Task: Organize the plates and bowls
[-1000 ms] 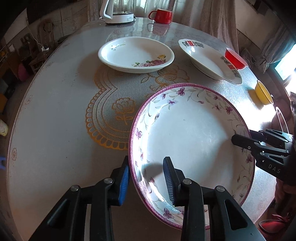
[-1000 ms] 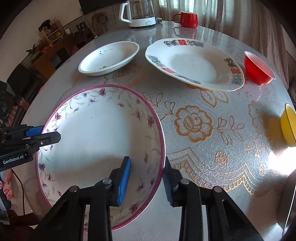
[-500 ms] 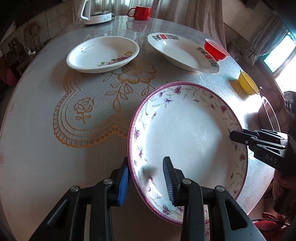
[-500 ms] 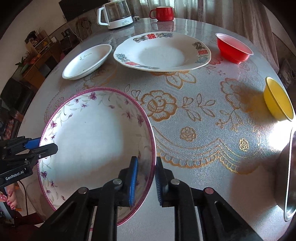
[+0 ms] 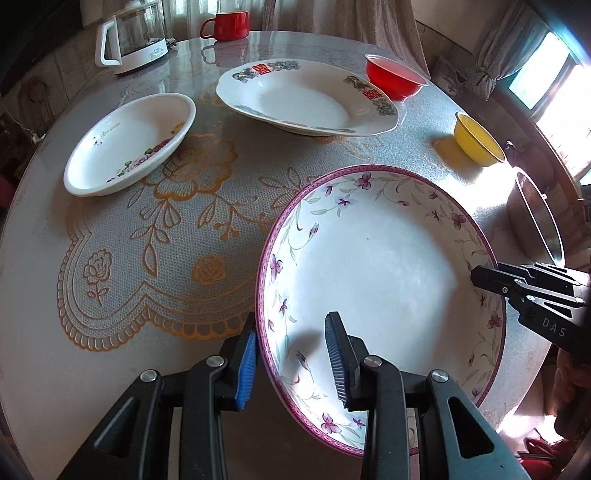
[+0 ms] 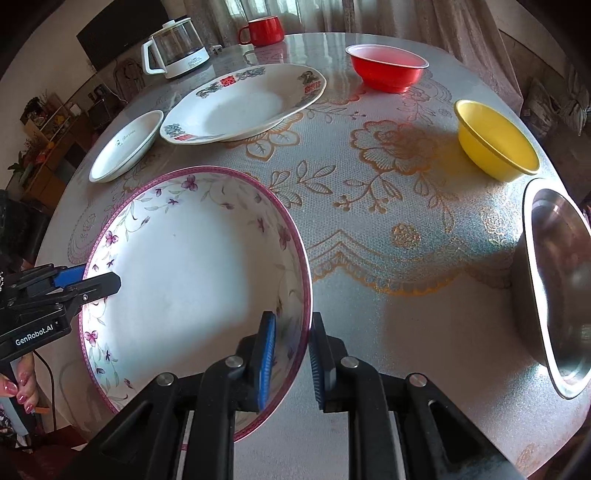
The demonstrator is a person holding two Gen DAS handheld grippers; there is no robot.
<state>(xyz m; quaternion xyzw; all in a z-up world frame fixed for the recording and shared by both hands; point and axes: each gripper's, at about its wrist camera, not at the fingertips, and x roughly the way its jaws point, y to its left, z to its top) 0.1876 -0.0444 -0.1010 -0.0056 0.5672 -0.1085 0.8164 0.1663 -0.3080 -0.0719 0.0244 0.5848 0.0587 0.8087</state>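
Grey round table with a gold lace-pattern cover point(image 5: 155, 236) is carrying every item, listed here from largest down.

Purple-rimmed white ceramic bowl with violet flower sprays point(image 5: 373, 280), the biggest dish, is sitting at the near edge of the table, empty. The left gripper point(image 5: 291, 358) is straddling its near-left rim, the blue pad against the outer wall and the black pad inside with a gap showing, so whether it is truly clamping cannot be told. The right gripper point(image 6: 290, 363) is pinching the opposite rim, one pad inside and one outside, closed on the wall. Judged stiff, fairly heavy, glazed and slippery, and breakable, the bowl is best taken at two opposite rim points, as both grippers are doing now, and kept level.

White wide-rimmed ceramic plate with red characters and dark floral patches point(image 5: 306, 99) is lying towards the far side, empty.

Steel basin point(image 6: 554, 280) is showing at the right edge, cut off by the frame; nothing is visible in it.

White oval ceramic dish with a pink flower print point(image 5: 129, 144) is resting at far left, empty.

Glass kettle with a white base and handle point(image 5: 129, 37) is standing at the far edge; its contents cannot be made out.

Yellow plastic bowl point(image 6: 495, 144) is tilting on the right, empty.

Red plastic bowl point(image 6: 386, 70) is sitting just beside the plate's far-right rim, empty.

Red mug point(image 6: 264, 31) is standing farthest back.
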